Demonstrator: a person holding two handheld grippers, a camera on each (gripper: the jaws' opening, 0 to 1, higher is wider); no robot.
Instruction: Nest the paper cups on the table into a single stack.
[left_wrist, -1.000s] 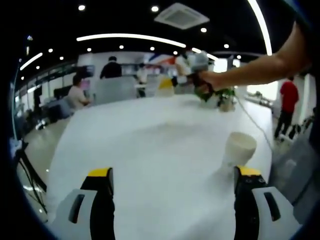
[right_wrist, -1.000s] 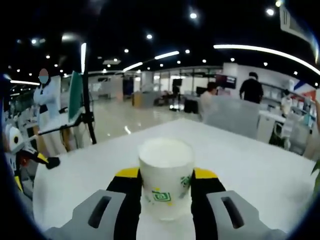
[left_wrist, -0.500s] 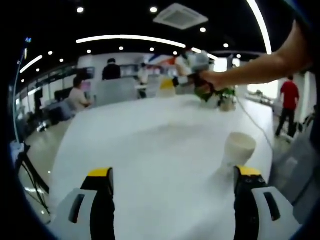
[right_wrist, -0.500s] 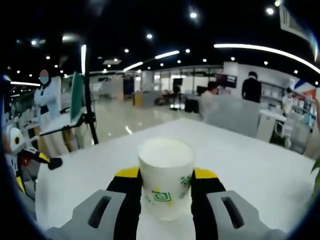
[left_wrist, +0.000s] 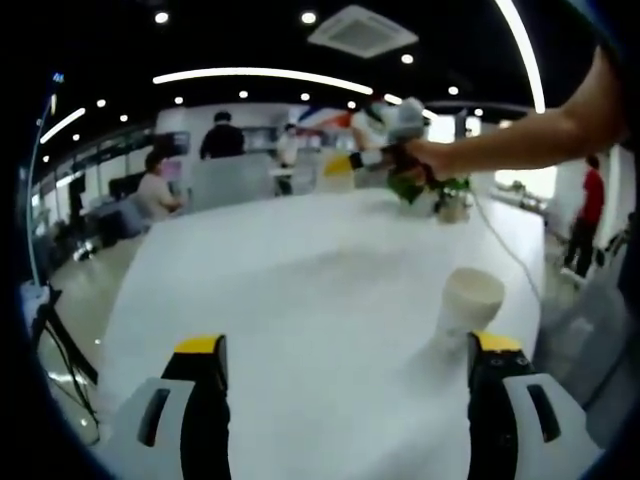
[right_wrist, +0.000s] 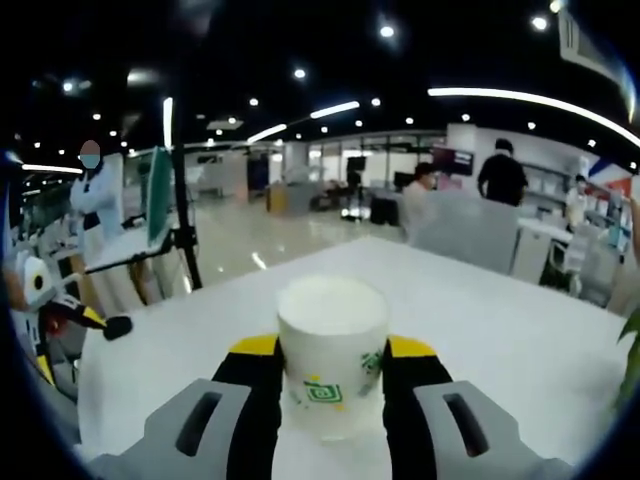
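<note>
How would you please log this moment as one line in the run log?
right gripper: shut on printed paper cup | left gripper: open, nothing between fingers | plain paper cup: upright on white table, near left gripper's right finger | stack: not yet made

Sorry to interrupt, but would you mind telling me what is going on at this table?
A person is gathering paper cups with a handheld tool in each hand. The right tool is shut on a white paper cup with a green logo above the white table. The left tool is open, with a second paper cup standing on the table just ahead of its right jaw, not yet stacked.
</note>
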